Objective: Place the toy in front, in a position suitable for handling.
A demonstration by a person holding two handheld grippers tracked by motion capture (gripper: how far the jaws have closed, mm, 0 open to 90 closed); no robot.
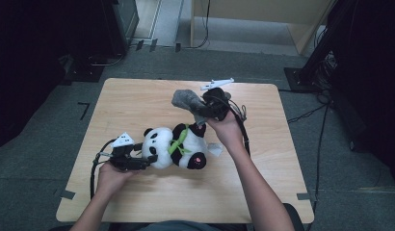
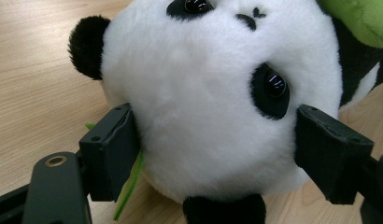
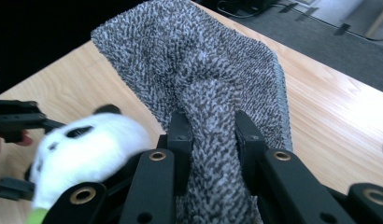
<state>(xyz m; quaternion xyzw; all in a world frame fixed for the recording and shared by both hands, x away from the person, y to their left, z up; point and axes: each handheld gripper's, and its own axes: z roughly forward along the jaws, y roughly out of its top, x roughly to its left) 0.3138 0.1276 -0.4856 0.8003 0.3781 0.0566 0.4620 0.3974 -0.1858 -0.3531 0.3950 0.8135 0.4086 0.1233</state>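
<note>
Right tongs (image 3: 209, 140): clamped on a bunched grey cloth (image 3: 199, 70), held above the table (image 1: 138, 96). Left tongs (image 2: 217, 154): jaws pressed to both sides of the plush panda's (image 1: 174, 147) head, panda lying on the table. Status, judged: cloth picked up; panda not yet wiped or covered.

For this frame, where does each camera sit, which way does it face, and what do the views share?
High view: above the person's side, facing forward and down on the table; both forearms, the left gripper and right gripper show.
Left gripper view: rides the left gripper, facing along its jaws, which clasp the panda's head.
Right gripper view: rides the right gripper, facing along its jaws pinching the grey cloth above the table.
Shared: all three show the panda; the high and right gripper views share the cloth.
</note>
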